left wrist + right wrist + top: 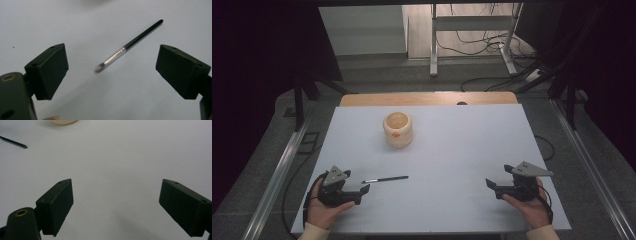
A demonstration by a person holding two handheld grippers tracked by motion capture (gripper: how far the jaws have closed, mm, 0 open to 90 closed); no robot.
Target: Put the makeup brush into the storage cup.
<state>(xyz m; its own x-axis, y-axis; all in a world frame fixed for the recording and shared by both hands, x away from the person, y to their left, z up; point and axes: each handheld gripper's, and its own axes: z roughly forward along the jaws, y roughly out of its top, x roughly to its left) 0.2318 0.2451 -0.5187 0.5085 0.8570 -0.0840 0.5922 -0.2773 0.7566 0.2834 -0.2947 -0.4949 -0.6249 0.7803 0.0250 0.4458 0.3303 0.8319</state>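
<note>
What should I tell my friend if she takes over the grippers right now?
Left gripper: open, holding nothing, resting on the table just short of the brush.
Right gripper: open, holding nothing, over bare table at the right.
Brush: lies flat in front of the left gripper, bristle end towards it.
Wooden cup: upright, farther back, apart from the brush.
Done: nothing picked up yet.
Left: probably grab the brush with the left gripper.

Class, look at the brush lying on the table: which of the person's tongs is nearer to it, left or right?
Left. The left tongs sit open just short of the brush, its bristle end pointing at them. The right tongs rest open far across the table, nothing between them.
</note>
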